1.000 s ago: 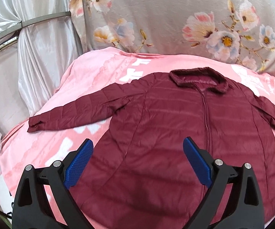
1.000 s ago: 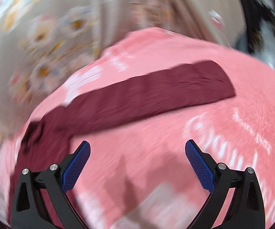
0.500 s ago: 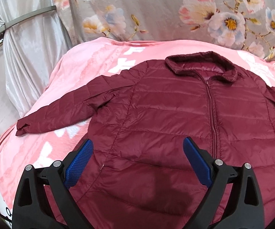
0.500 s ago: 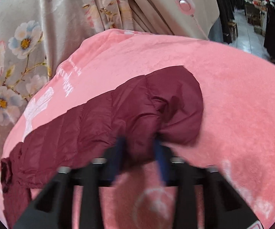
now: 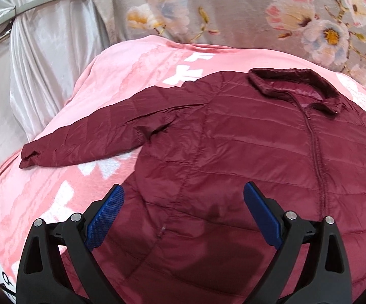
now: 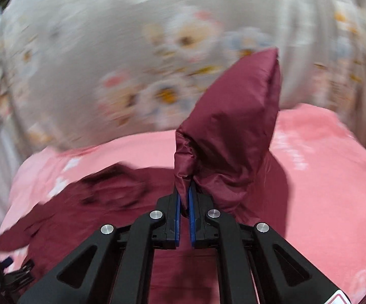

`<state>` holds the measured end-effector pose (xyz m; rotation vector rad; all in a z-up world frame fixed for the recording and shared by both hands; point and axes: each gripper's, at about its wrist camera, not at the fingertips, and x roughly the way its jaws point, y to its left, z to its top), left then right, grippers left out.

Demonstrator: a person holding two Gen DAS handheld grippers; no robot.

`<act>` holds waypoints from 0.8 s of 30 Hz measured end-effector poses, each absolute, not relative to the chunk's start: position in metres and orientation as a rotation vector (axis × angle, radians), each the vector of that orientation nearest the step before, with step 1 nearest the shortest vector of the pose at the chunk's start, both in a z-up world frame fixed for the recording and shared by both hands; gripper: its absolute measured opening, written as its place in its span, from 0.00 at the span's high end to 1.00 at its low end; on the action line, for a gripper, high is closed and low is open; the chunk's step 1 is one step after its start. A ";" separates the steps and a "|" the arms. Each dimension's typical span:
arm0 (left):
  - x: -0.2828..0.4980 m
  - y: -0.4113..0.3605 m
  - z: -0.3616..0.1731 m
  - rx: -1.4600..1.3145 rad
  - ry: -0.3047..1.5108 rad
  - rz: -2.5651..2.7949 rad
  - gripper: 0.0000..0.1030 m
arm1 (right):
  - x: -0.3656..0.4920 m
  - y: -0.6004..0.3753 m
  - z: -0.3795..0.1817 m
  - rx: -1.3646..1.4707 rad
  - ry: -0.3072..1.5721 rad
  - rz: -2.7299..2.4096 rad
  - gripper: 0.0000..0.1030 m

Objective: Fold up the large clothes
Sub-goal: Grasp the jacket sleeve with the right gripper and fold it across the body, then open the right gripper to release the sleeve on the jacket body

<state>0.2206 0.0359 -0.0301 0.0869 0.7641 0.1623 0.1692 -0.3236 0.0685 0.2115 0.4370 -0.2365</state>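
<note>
A maroon quilted jacket (image 5: 246, 157) lies face up on a pink blanket (image 5: 122, 76), collar at the far side, zip closed. Its left sleeve (image 5: 86, 139) stretches out to the left. My left gripper (image 5: 183, 202) is open and empty, hovering above the jacket's lower front. In the right wrist view my right gripper (image 6: 184, 197) is shut on the jacket's other sleeve (image 6: 233, 131) and holds it lifted above the blanket (image 6: 322, 167), the sleeve end standing up. The jacket body (image 6: 94, 202) lies blurred to the left.
A floral curtain (image 5: 233, 7) hangs behind the bed, also blurred in the right wrist view (image 6: 132, 50). Silvery drapes (image 5: 30, 63) hang at the left. The blanket's edge drops off at the left.
My right gripper closed on the right sleeve and lifted it, swinging left toward the jacket body. My left gripper moved closer over the jacket and stayed open.
</note>
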 end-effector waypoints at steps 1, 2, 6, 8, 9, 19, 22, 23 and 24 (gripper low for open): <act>0.222 0.041 -0.030 0.081 0.765 0.167 0.10 | 0.181 -0.303 0.065 0.195 0.457 -0.191 0.95; 0.222 0.045 -0.030 0.075 0.765 0.168 0.10 | 0.197 -0.278 0.058 0.175 0.484 -0.138 0.95; 0.228 0.061 -0.031 0.050 0.775 0.167 0.10 | 0.232 -0.216 0.026 0.124 0.567 -0.037 0.95; 0.231 0.069 -0.032 0.039 0.778 0.167 0.10 | 0.246 -0.192 0.008 0.116 0.616 0.011 0.95; 0.233 0.073 -0.032 0.028 0.783 0.164 0.10 | 0.250 -0.182 0.003 0.107 0.631 0.026 0.94; 0.249 0.091 -0.023 -0.066 0.793 0.107 0.10 | 0.221 -0.102 -0.031 -0.091 0.658 0.249 0.44; 0.251 0.090 -0.018 -0.091 0.796 0.084 0.10 | 0.201 -0.127 -0.021 -0.015 0.638 0.211 0.43; 0.251 0.087 -0.017 -0.101 0.804 0.065 0.10 | 0.194 -0.142 -0.018 0.029 0.637 0.180 0.43; 0.253 0.085 -0.016 -0.107 0.812 0.045 0.10 | 0.191 -0.154 -0.015 0.061 0.637 0.152 0.43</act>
